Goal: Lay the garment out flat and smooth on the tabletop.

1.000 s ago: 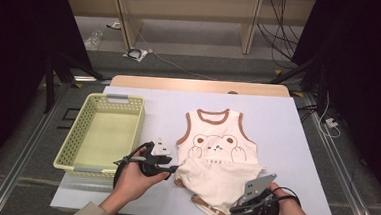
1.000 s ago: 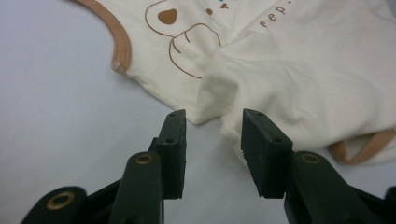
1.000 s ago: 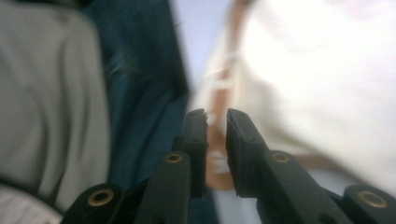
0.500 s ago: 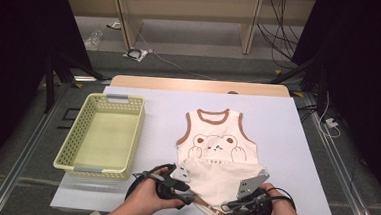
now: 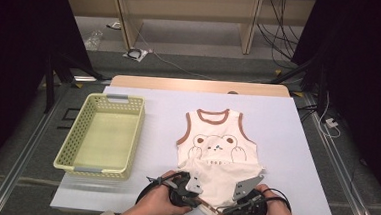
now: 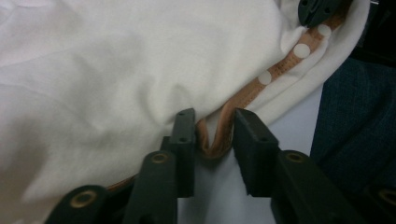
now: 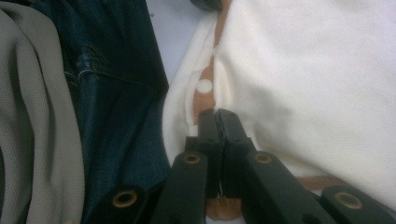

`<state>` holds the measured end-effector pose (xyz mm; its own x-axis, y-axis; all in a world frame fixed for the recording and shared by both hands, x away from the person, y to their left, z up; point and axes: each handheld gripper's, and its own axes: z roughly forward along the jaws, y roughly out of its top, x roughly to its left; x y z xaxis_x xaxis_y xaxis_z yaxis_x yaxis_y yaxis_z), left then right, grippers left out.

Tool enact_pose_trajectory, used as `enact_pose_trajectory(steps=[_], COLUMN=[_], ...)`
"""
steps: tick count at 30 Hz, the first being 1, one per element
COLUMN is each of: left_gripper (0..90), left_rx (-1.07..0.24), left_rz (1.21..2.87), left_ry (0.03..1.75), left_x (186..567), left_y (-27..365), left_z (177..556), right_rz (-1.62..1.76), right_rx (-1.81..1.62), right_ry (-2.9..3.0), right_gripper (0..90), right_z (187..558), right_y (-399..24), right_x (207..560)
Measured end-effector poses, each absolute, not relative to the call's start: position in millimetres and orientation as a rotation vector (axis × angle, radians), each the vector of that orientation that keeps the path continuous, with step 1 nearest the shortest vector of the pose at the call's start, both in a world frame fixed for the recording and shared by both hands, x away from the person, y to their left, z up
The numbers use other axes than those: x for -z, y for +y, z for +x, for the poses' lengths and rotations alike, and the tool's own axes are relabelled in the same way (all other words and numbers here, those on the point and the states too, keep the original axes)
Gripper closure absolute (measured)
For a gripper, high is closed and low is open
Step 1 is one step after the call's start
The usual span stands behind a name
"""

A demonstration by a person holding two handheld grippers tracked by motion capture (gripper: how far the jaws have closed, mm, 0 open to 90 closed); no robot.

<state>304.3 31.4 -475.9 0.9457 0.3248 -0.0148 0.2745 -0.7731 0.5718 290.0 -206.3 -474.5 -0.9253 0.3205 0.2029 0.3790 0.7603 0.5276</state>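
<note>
The bodysuit (image 5: 218,149) lies flat on the tabletop (image 5: 286,143), hem folded up near the person. The right claw (image 7: 217,116) pinches the brown hem. The left claw (image 6: 214,122) has just been narrowing around the hem loop, not yet clamped, for a two-point lift.

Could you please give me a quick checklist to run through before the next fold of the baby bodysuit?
1. Right tool shut on the bodysuit's brown hem: ok, jaws pinched together on the fabric edge.
2. Left tool gripping the hem: not ok; its jaws have just been closing, but the hem loop sits between them with a gap.
3. Both hands at the near edge of the bodysuit: ok.
4. Bear print facing up, top half flat: ok.
5. Basket apart from the bodysuit: ok.
6. Snap strip lying even: cannot tell.
</note>
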Motion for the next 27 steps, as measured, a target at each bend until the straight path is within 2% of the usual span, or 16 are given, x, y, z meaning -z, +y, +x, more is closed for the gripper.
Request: enact_pose_trajectory(steps=[3,4,15,24,27], left_gripper=[85.1,86.4,87.3,87.2,87.0], left_rx=[-0.093,-0.087,0.029,0.06,0.076], left_rz=[2.49,2.487,2.507,2.514,2.515], left_ry=[0.448,0.476,0.493,0.459,0.456], left_x=[476,476,468,464,464], left_y=[31,31,42,46,48], left_z=[302,302,280,260,259], right_rz=[-0.573,-0.569,-0.479,-0.49,-0.687], right_rx=[0.9,0.9,0.886,0.885,0.918], right_ry=[-2.834,-2.832,-2.818,-2.847,-2.856], right_gripper=[90.0,90.0,90.0,90.0,78.4], right_z=[292,292,285,284,291], right_y=[-207,-208,-217,-222,-231], right_x=[475,475,469,462,458])
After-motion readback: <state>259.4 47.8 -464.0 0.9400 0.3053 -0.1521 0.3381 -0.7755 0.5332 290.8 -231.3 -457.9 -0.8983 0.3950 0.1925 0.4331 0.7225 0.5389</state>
